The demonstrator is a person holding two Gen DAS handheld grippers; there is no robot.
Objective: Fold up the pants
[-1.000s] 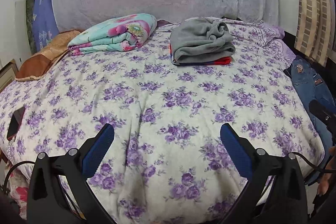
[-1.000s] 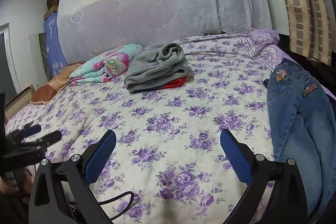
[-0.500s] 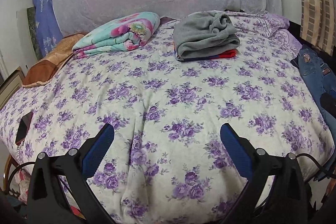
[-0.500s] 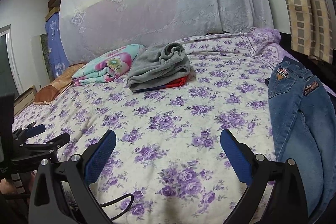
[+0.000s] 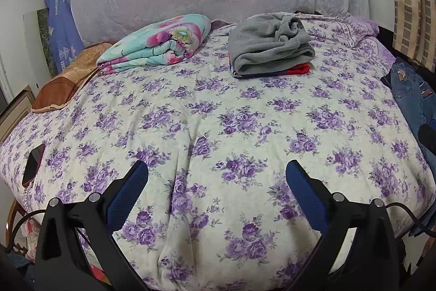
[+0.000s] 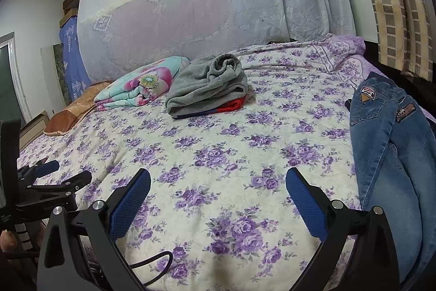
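Observation:
Blue jeans (image 6: 389,154) with patched back pockets lie along the right edge of the bed, waistband away from me; they also show at the far right of the left wrist view (image 5: 411,97). My right gripper (image 6: 218,182) is open and empty, hovering over the bedspread left of the jeans. My left gripper (image 5: 216,176) is open and empty above the near middle of the bed; it also shows at the left edge of the right wrist view (image 6: 57,172).
The bed has a purple-flowered spread (image 5: 218,113). A folded grey garment on red cloth (image 5: 269,45), a folded floral blanket (image 5: 158,45) and a brown pillow (image 5: 65,81) lie at the back. A dark phone (image 5: 32,162) lies at the left edge.
Both grippers have drawn back and risen slightly, so the bed looks farther away. The jaws stayed open. The jeans have not moved.

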